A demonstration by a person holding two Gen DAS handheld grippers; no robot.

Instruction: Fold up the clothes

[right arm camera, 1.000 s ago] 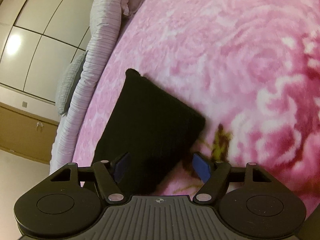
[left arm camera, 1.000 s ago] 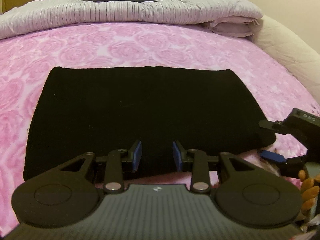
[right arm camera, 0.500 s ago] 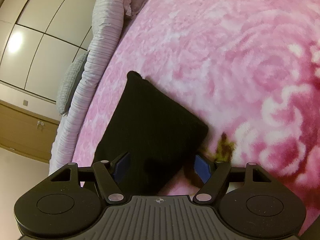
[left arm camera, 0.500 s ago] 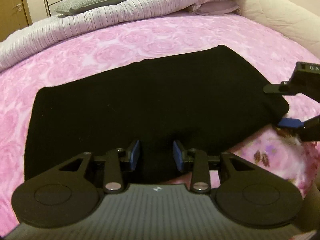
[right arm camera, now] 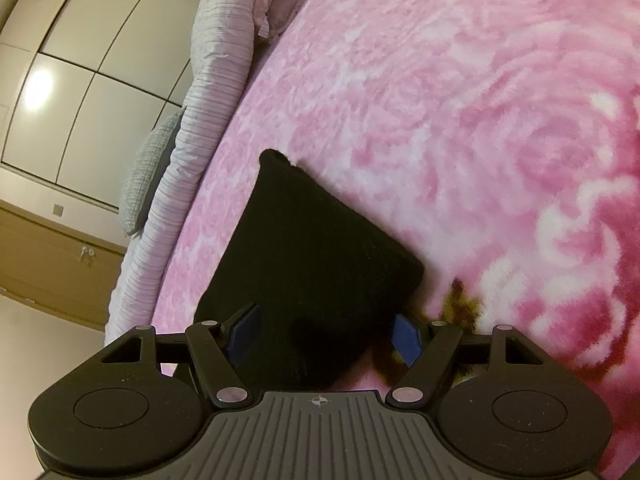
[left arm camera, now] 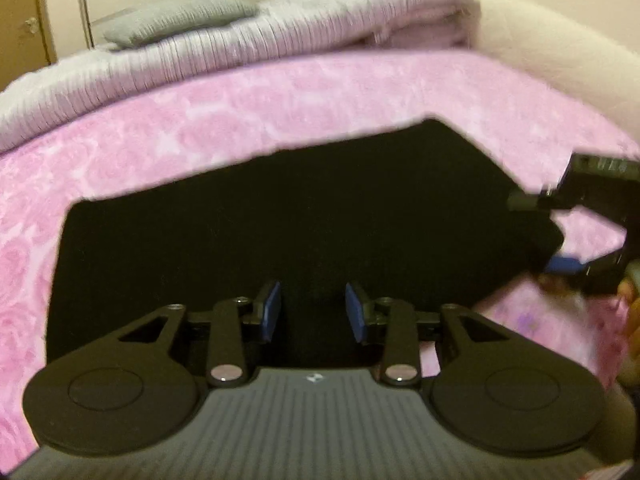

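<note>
No readable writing showed anywhere; the pale marks on the right gripper's (left arm camera: pixel 556 240) black body, seen at the right edge of the left wrist view, were too blurred to make out, and only a small crosshair emblem sat on each gripper housing.

Out left stood the cream wardrobe doors (right arm camera: pixel 80 92) with dark seams and a light glaring off one panel, above a brown wooden cabinet (right arm camera: pixel 48 264). Next came the grey pillow (left arm camera: pixel 180 16) and the ribbed lilac duvet (left arm camera: pixel 280 40), folded along the head of the bed. A pink rose-patterned blanket (left arm camera: pixel 160 132) covered the bed.

On it lay the black garment (left arm camera: pixel 300 208), folded into a flat, broad rectangle. The left gripper (left arm camera: pixel 312 312) hung over its near edge, blue pads spread apart, nothing between them, released.

Further right, the right gripper stood at the garment's right-hand corner, jaws parted wide, one finger above the cloth and the blue-padded one below, straddling the corner but not clenched. In the right wrist view the black corner (right arm camera: pixel 320 280) filled the gap between its open pads.
</note>
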